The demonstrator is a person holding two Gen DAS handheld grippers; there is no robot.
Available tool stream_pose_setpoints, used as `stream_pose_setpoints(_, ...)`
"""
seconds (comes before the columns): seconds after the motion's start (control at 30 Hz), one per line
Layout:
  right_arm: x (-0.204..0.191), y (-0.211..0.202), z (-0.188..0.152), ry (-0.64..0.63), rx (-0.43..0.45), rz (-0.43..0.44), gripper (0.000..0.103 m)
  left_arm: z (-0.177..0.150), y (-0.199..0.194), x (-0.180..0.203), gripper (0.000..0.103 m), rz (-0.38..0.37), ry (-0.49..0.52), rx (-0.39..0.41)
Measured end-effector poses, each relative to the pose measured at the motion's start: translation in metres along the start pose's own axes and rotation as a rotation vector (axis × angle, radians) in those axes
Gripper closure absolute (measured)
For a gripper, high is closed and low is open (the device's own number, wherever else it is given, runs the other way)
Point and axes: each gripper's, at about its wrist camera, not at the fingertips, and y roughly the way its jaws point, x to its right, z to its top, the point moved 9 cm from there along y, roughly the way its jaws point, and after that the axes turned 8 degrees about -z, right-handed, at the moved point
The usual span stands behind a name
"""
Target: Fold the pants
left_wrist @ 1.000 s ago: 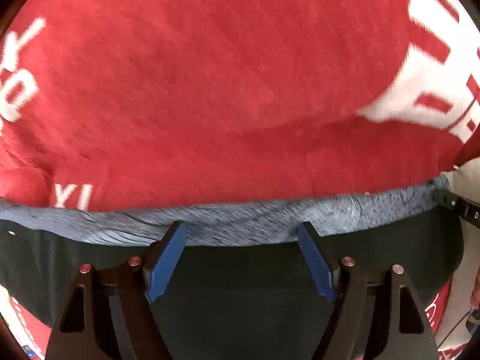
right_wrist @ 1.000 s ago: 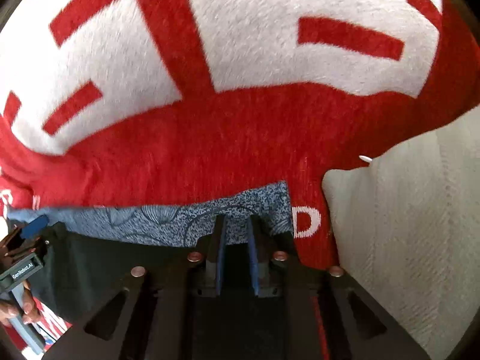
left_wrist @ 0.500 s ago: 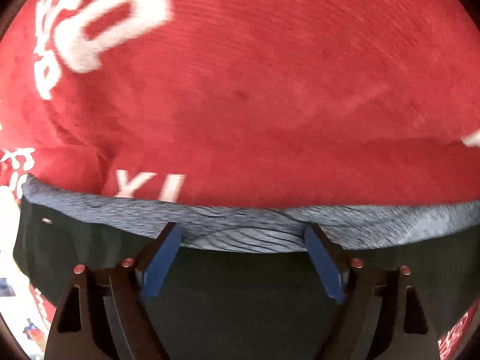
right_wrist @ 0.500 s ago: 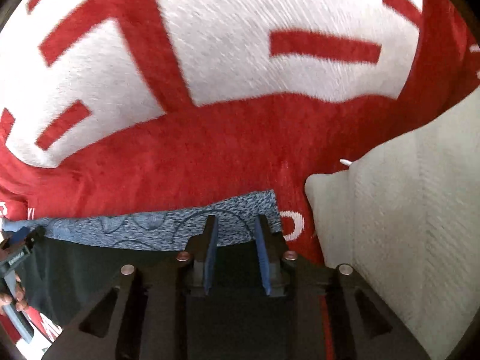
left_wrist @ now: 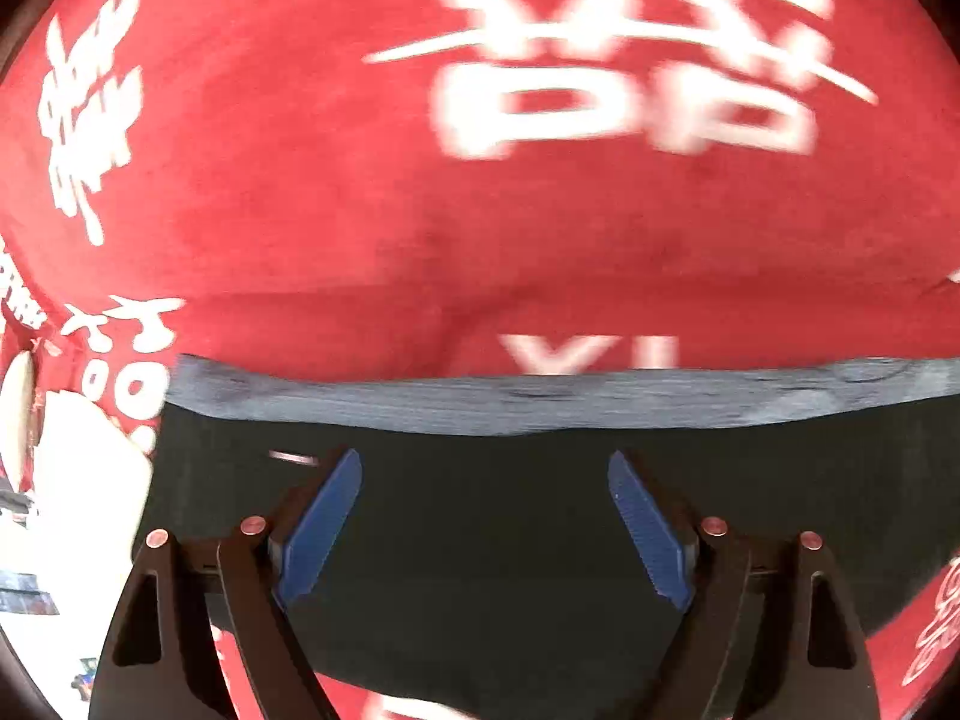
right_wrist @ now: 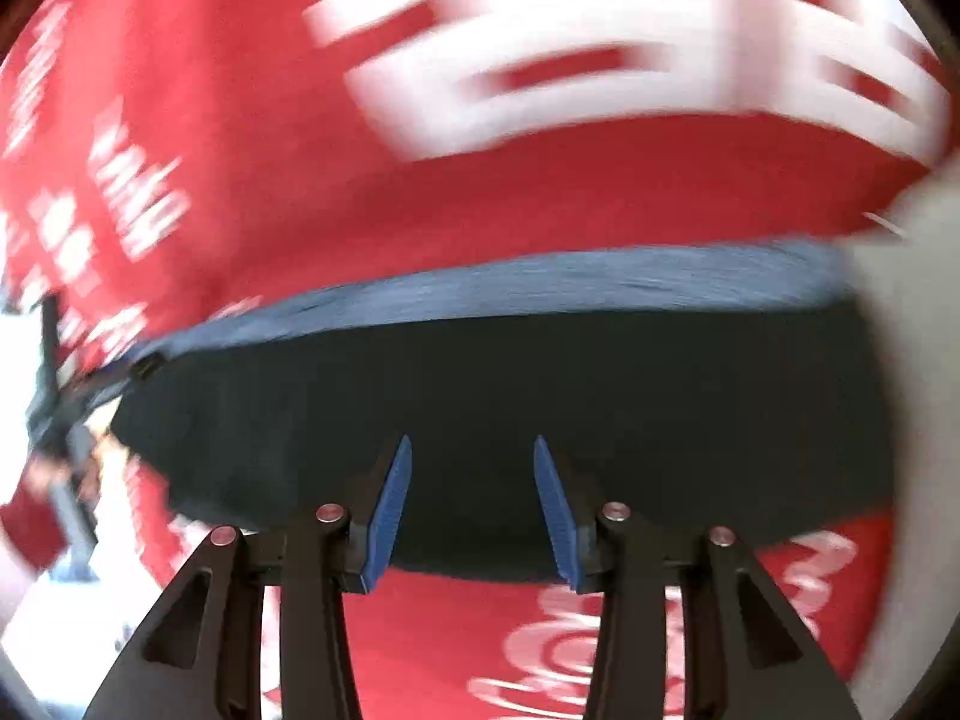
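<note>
white lettering (right_wrist: 630, 60) on red blanket (right_wrist: 540, 204) motion-blurred, unreadable.

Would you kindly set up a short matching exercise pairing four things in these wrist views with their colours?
Things:
1. pants
2. waistband
3. blanket
4. pads of the left gripper

Colours:
A. red with white lettering
B. bright blue
C. black
D. mottled grey-blue

Pairs: 1-C, 2-D, 3-A, 4-B
</note>
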Motion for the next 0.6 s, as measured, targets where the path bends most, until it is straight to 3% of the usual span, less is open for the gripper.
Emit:
stream_pose_setpoints(0.17, -0.149, 0.03, 0.034, -0.318, 0.026, 0.129, 0.043, -0.003, 0.007, -0.069, 0.017, -0.021, -0.018, -0.01)
stream_pose_setpoints(0.33, -0.287, 0.092, 0.051, -0.54, 0.008, 0.18, 0.043, -0.026, 0.031, -0.117, 0.017, -0.054, -0.093, -0.024)
stream_pose_setpoints(0.5, -0.371, 0.151, 0.048, -0.807, -0.013, 0.103, 0.043, -0.038, 0.039, -0.137, 0.017, -0.099, -0.123, 0.0)
stream_pose_setpoints(0.6, -0.388, 0.169, 0.053, -0.842, -0.044, 0.077, 0.043, -0.046, 0.045, -0.145, 0.017, -0.125, -0.148, 0.016)
